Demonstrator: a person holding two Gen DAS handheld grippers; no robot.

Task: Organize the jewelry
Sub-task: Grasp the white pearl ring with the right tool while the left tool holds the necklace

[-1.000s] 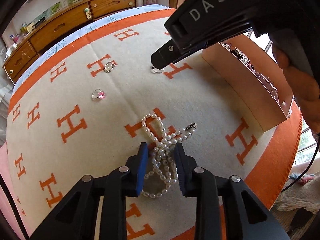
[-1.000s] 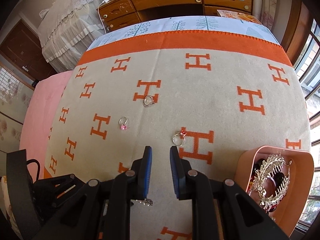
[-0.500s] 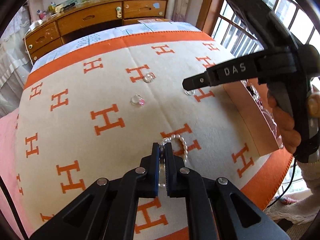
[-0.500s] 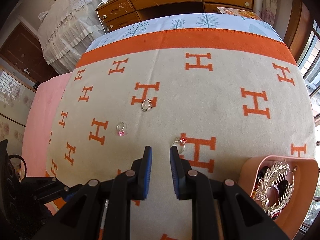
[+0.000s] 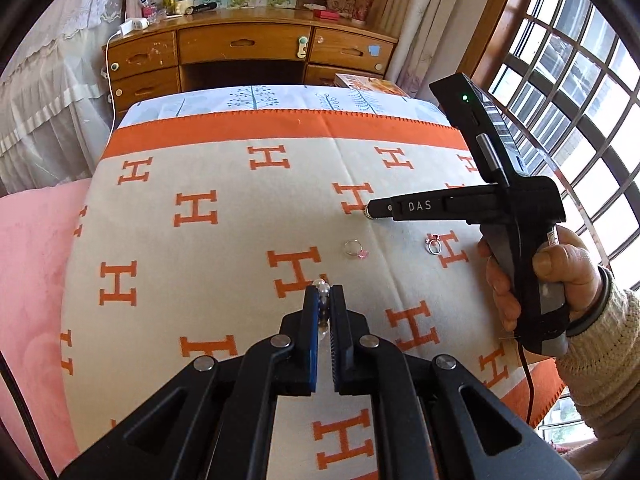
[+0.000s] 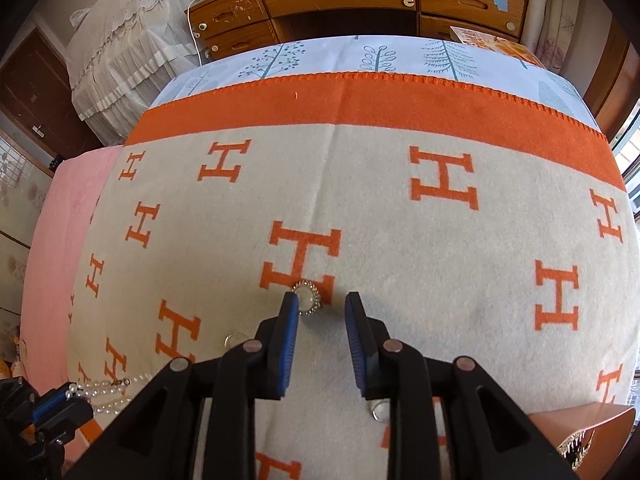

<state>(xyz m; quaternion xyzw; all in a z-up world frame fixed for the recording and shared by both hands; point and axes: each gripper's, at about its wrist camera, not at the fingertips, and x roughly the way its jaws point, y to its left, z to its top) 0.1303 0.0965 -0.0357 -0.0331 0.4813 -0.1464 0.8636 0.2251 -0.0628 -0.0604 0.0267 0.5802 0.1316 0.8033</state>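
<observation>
Pearl necklace [image 5: 321,289] lifted off blanket [image 5: 224,272].

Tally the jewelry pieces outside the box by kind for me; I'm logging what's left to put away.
Rings lying on the blanket: 3, namely the oval crystal-rimmed ring, the pink-stone ring and the red-stone ring.
Pearl necklaces: 1, the pearl necklace pinched in the left gripper.
Total: 4

text: "DAS" | on: right claw [image 5: 367,213] side, white letters | pattern: orange "H" repeated on blanket [image 5: 224,280]
</observation>
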